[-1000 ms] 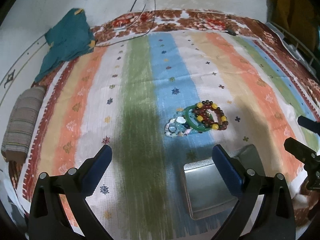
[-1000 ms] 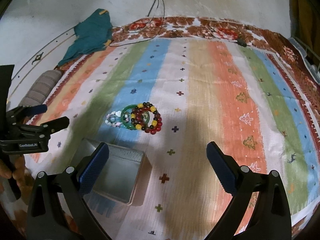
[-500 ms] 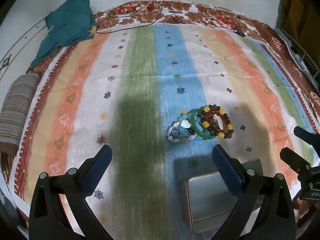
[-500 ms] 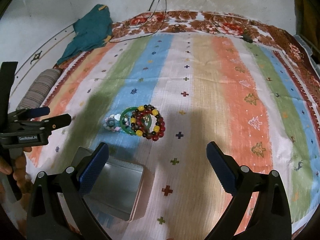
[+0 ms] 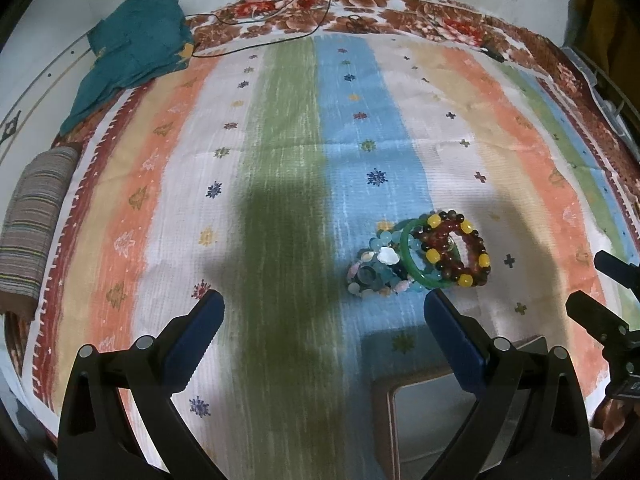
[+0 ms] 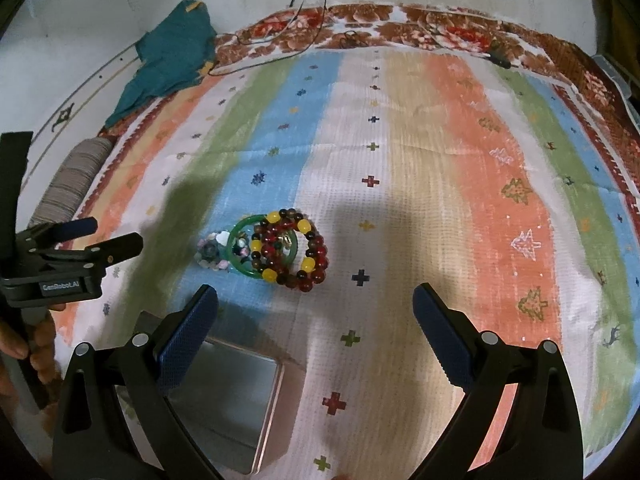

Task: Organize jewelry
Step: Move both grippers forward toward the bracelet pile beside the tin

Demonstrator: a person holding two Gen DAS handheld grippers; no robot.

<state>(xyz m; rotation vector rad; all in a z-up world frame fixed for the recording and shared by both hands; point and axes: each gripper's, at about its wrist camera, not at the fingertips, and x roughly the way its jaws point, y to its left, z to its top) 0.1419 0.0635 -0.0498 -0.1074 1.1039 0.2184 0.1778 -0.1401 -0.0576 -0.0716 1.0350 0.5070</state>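
Note:
A pile of jewelry lies on the striped cloth: a red and yellow bead bracelet (image 5: 466,254) (image 6: 308,256), a green bangle (image 5: 408,256) (image 6: 236,254) and a pale shell bracelet (image 5: 370,274) (image 6: 210,254). A shallow metal tin (image 5: 436,424) (image 6: 224,400) sits just in front of the pile, open side up. My left gripper (image 5: 324,334) is open and empty, above the cloth to the left of the tin. My right gripper (image 6: 316,330) is open and empty, a little short of the beads. Each gripper also shows at the edge of the other's view.
A teal cloth (image 5: 132,56) lies at the far left corner. A striped rolled bundle (image 5: 32,232) lies at the left edge. Thin black cables (image 5: 280,28) cross the far floral border. A wire rack (image 5: 608,92) stands at the right.
Both grippers have come lower and nearer to the jewelry pile, which now looks larger in both views. Both stay open. The jewelry and the tin have not moved.

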